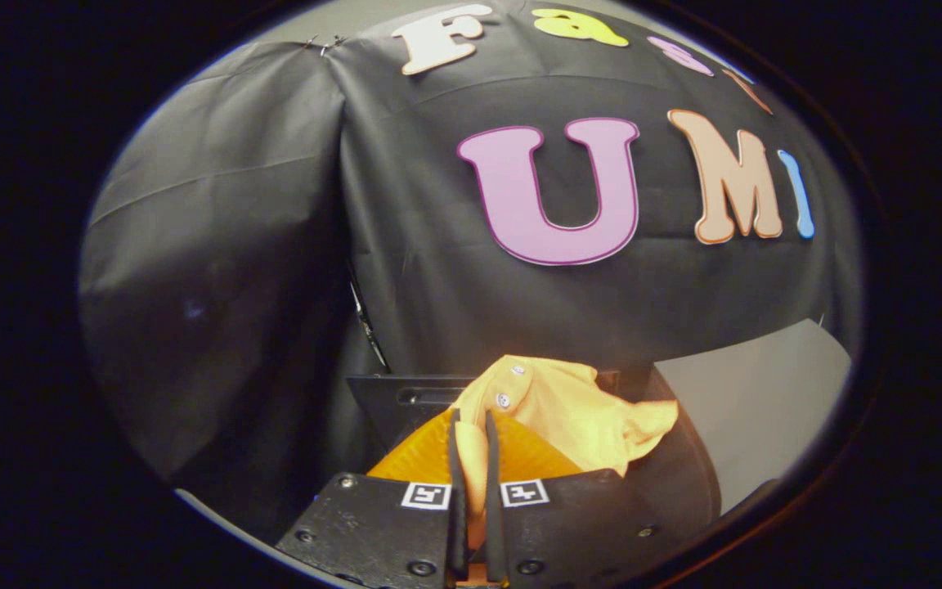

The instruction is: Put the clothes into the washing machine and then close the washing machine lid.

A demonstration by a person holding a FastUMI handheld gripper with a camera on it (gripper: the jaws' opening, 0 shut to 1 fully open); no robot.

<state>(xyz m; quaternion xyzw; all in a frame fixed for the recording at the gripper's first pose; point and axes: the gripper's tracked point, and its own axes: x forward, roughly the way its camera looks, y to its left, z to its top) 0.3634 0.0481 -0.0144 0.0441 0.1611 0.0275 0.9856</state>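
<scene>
My gripper (pixel 472 419) is shut on a yellow-orange garment (pixel 577 409), with a fold of the cloth pinched between the two fingers. The garment has small buttons near its top and bunches out above and to the right of the fingertips. It hangs lifted, in front of the black cloth wall. Behind the garment I see a dark flat panel with a slot (pixel 405 397); I cannot tell if it belongs to the washing machine.
The booth's black cloth wall (pixel 258 245) spans most of the scene ahead. A pale grey surface (pixel 757 401) lies beyond the fingers to the right. A thin cable (pixel 365 323) runs down the wall's seam left of the garment.
</scene>
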